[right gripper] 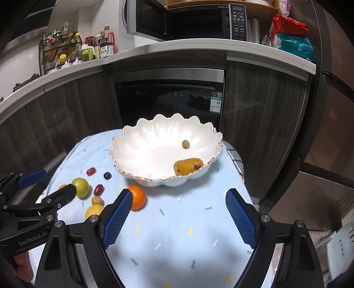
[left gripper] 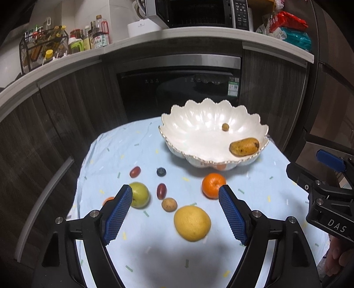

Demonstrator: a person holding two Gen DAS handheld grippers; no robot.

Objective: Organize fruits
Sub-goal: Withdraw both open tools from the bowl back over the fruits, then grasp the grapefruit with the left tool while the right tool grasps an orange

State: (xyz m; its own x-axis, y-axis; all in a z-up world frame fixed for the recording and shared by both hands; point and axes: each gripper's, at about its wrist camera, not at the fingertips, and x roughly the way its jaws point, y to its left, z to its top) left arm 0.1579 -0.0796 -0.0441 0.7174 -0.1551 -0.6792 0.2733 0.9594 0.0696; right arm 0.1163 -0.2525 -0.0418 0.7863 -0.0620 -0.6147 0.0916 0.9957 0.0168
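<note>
A white scalloped bowl (left gripper: 199, 124) (right gripper: 154, 141) stands at the far side of the table, holding a mango (left gripper: 244, 146) (right gripper: 188, 166) and a small brown round fruit (left gripper: 225, 127) (right gripper: 185, 144). On the cloth before it lie a yellow lemon (left gripper: 192, 222) (right gripper: 94, 211), an orange (left gripper: 212, 185) (right gripper: 138, 197), a green apple (left gripper: 140, 195) (right gripper: 81, 187), a small brown fruit (left gripper: 169, 204), two red grapes (left gripper: 161, 191) (left gripper: 135, 172) and a blueberry (left gripper: 161, 171). My left gripper (left gripper: 176, 195) hovers open above the lemon. My right gripper (right gripper: 179, 199) is open over bare cloth, the orange beside its left finger.
The table wears a pale blue cloth (left gripper: 154, 254) with confetti marks. Behind it are dark cabinets and a built-in dishwasher (left gripper: 177, 88). A counter above carries bottles (left gripper: 99, 33), a microwave (left gripper: 199, 13) and bags. A small orange fruit (left gripper: 108, 199) peeks from behind the left finger.
</note>
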